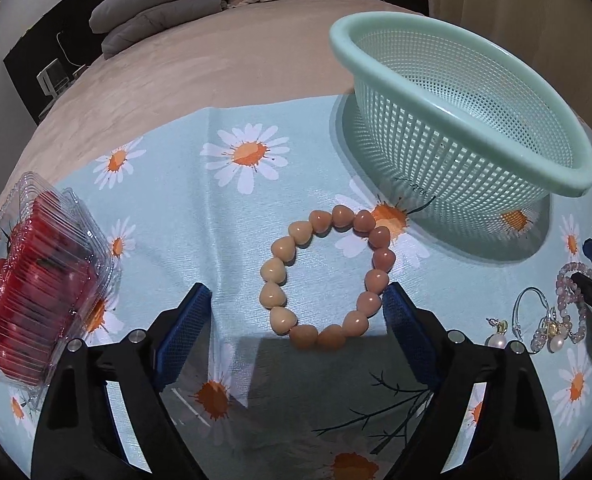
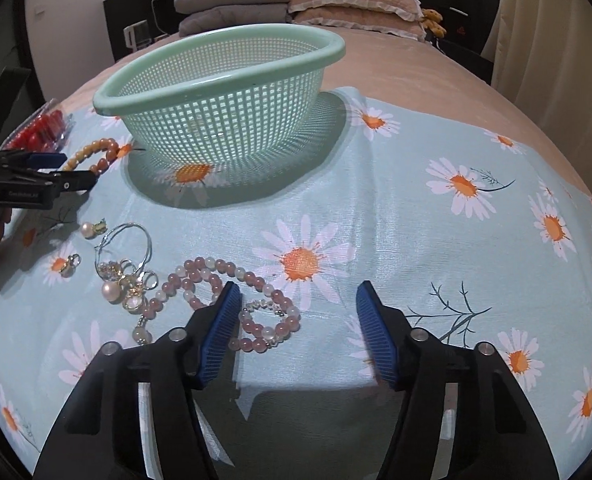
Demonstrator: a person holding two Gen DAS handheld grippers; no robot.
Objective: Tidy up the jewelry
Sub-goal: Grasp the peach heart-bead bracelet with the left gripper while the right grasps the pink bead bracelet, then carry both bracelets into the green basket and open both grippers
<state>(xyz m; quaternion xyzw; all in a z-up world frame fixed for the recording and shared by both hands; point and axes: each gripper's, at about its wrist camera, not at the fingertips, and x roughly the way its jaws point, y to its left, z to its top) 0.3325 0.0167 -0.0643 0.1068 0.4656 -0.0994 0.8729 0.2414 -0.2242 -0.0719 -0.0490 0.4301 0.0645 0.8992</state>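
Daisy-print cloth (image 2: 395, 208) over beige bed (image 2: 415, 68)

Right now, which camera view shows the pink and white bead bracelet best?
The right wrist view: the pink and white bead bracelet lies whole on the daisy cloth, partly between the open right gripper fingers. The left wrist view shows it only small at its right edge, partly hidden behind that gripper.

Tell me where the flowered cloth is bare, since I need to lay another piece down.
The widest bare patch lies right of the green basket and the pink bead bracelet. Another lies between the orange bead bracelet and the clear box of red fruit. It is crowded among the pearl earrings and rings, left of the pink bracelet.
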